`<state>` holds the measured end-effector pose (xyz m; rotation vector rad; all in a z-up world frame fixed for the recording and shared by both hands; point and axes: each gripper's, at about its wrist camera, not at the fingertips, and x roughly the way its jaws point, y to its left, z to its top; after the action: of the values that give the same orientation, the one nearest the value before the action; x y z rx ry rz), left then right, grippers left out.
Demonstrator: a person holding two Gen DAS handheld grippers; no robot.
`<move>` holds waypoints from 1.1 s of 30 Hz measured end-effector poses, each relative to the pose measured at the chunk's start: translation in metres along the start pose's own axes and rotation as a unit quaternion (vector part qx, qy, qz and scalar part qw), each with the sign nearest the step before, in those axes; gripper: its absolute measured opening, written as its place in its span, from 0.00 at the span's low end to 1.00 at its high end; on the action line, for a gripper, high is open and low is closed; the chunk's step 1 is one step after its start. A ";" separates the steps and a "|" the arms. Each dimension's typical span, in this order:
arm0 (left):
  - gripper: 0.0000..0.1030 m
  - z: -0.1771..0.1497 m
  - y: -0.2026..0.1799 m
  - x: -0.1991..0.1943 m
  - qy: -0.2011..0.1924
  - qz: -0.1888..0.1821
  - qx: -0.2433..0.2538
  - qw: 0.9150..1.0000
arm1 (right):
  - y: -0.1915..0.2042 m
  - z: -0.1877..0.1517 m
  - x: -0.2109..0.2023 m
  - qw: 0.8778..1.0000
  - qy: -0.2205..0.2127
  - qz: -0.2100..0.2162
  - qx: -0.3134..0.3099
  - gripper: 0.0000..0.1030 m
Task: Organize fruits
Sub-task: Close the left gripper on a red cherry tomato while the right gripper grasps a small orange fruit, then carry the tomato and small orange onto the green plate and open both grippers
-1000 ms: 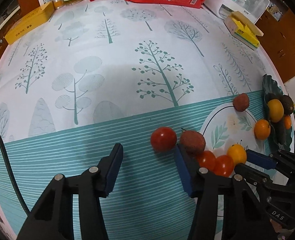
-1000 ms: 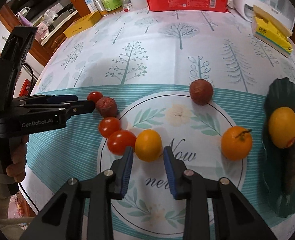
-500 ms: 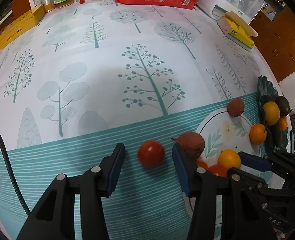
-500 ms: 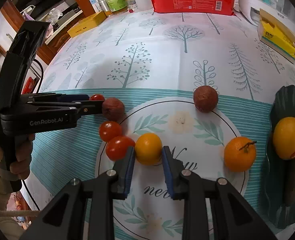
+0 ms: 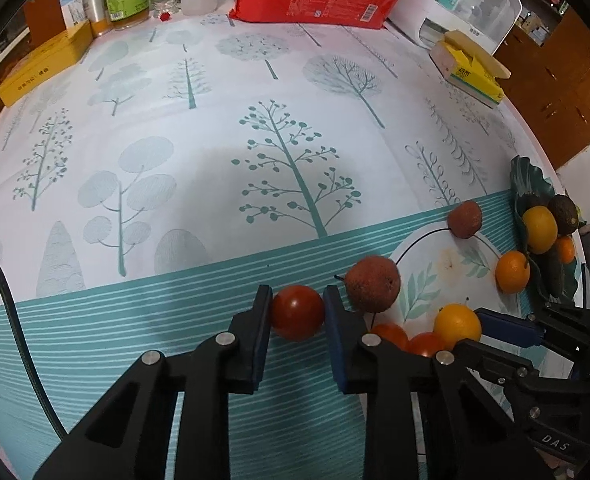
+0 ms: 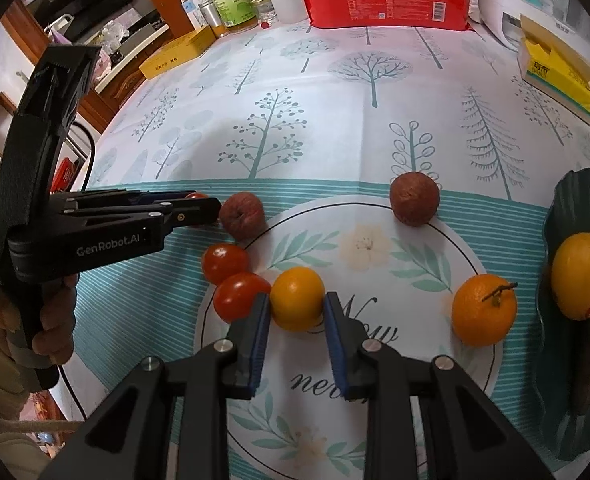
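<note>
The left gripper (image 5: 297, 299) has its jaws pressed tight on a red tomato (image 5: 297, 312) lying on the striped teal band of the tablecloth (image 5: 215, 152), a brown fruit (image 5: 372, 284) just beside it; the right gripper (image 6: 297, 305) is clamped on a yellow-orange fruit (image 6: 297, 304) inside the printed circle, touching another tomato (image 6: 239, 295). A tangerine (image 6: 484, 309) sits near the dark green dish (image 6: 575, 200), which holds a yellow fruit (image 6: 581, 270)
</note>
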<state>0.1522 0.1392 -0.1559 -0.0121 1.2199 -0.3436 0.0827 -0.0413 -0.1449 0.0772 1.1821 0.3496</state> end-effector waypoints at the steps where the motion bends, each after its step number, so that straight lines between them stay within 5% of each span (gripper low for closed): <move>1: 0.23 0.000 -0.001 -0.004 -0.002 0.001 0.000 1.000 | 0.000 0.000 -0.002 1.000 -0.002 0.002 0.000 0.26; 8: 0.23 -0.003 -0.026 -0.041 -0.023 -0.002 0.020 1.000 | 0.005 -0.004 -0.024 1.000 -0.026 0.002 -0.010 0.26; 18: 0.23 -0.007 -0.109 -0.082 -0.049 -0.029 0.087 0.995 | -0.006 -0.018 -0.085 0.996 -0.090 -0.006 -0.003 0.26; 33: 0.23 -0.001 -0.265 -0.060 -0.023 -0.091 0.152 0.984 | -0.123 -0.062 -0.190 0.978 -0.166 -0.095 0.088 0.26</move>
<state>0.0666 -0.0961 -0.0507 0.1318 1.1125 -0.6833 -0.0095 -0.2234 -0.0293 0.1683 0.8781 0.0583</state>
